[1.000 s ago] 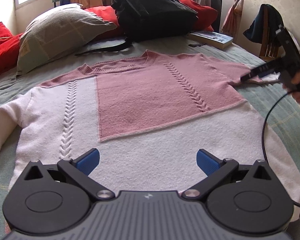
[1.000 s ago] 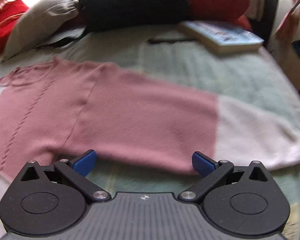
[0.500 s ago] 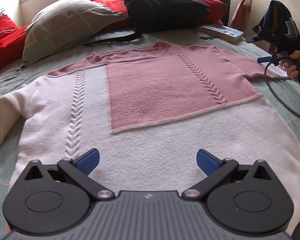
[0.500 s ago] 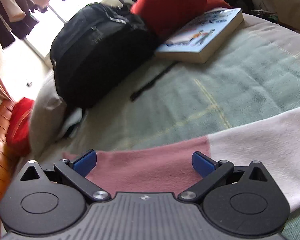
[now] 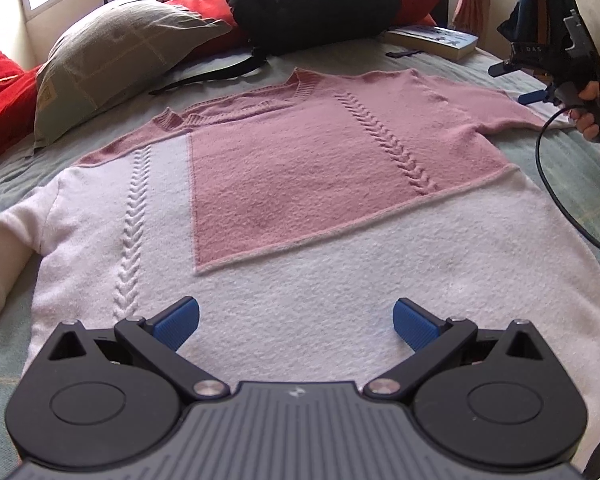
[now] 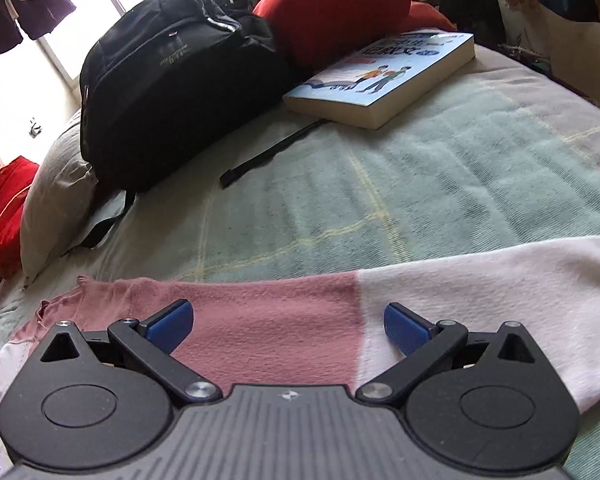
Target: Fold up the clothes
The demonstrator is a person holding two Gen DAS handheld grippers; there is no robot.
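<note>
A pink and white knitted sweater (image 5: pixel 300 184) lies flat, front up, on the bed. My left gripper (image 5: pixel 296 322) hovers open over its white lower hem, nothing between the blue pads. In the right wrist view, the sweater's right sleeve (image 6: pixel 340 304) stretches across, pink turning to white at the cuff end. My right gripper (image 6: pixel 286 322) stands open just above that sleeve, holding nothing. The left wrist view also catches the right gripper (image 5: pixel 540 96), held by a hand (image 5: pixel 592 116) at the sleeve's far end.
A black backpack (image 6: pixel 172 80), red cushions (image 6: pixel 332 4), a grey pillow (image 5: pixel 112 60) and a blue book (image 6: pixel 384 76) crowd the head of the bed. The green blanket (image 6: pixel 420 184) lies bare between book and sleeve. A black cable (image 5: pixel 556 196) hangs at the right.
The left gripper has drifted forward and lower over the hem. The right gripper has swung from facing the sweater's body toward the bed's head and settled over the sleeve. Both stay open.
</note>
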